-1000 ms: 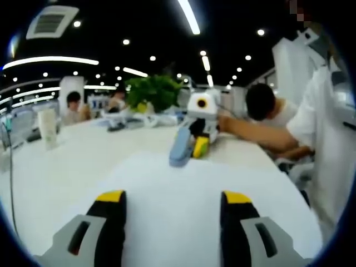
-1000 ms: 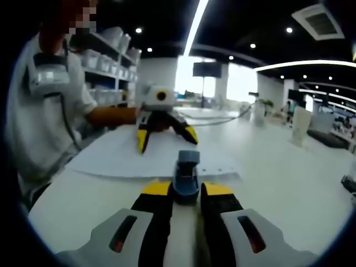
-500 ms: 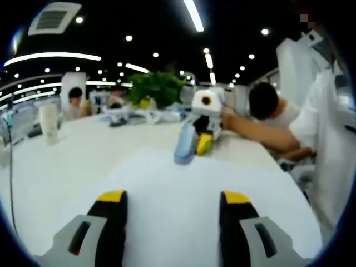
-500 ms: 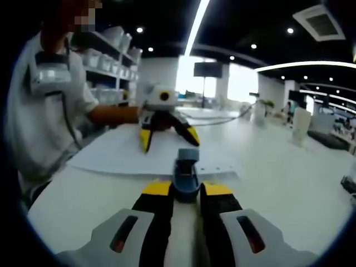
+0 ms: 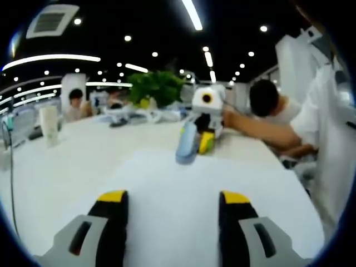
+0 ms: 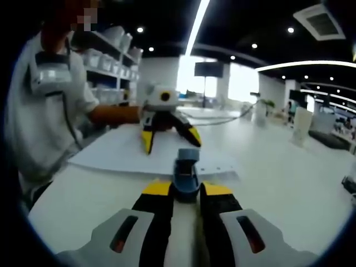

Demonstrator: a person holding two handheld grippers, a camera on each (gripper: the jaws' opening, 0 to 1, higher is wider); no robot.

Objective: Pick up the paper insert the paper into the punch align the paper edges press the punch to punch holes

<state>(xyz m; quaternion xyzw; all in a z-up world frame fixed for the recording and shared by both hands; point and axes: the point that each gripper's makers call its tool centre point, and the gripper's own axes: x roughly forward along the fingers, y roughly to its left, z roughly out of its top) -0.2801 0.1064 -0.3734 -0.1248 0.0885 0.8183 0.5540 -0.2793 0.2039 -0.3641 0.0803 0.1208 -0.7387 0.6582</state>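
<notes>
Right gripper — jaws clamped on the blue punch at the paper's near edge. Left gripper — spread wide over the sheet on the table.

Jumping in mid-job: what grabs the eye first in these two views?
The blue hole punch stands out, gripped between the right gripper and sitting on the near edge of the white paper, where a row of small holes already shows. Beyond it the left gripper hangs open over the sheet on the white table.
</notes>
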